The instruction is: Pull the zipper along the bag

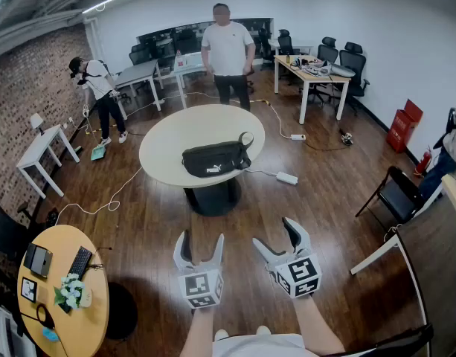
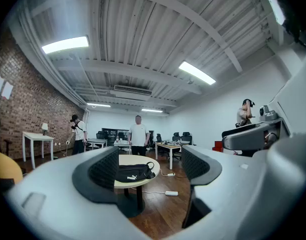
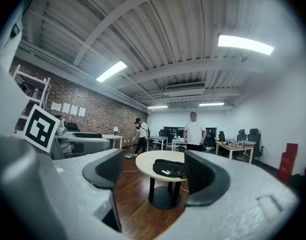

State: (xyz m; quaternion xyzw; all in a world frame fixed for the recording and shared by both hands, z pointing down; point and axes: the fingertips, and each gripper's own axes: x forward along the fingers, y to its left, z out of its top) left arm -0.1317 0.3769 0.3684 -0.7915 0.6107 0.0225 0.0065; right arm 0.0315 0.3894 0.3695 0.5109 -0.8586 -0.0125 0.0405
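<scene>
Not started: bag (image 1: 216, 158) sits untouched on desk (image 1: 162, 140), well apart from both grippers, left (image 1: 200, 255) & right (image 1: 283, 245); jaws spread, empty.

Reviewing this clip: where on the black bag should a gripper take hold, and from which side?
Probably the left end of the bag, approached over the near edge of the table: it lies lengthwise across the head view, logo face toward the person, ends narrower than its middle. The zipper is too small to see.
</scene>
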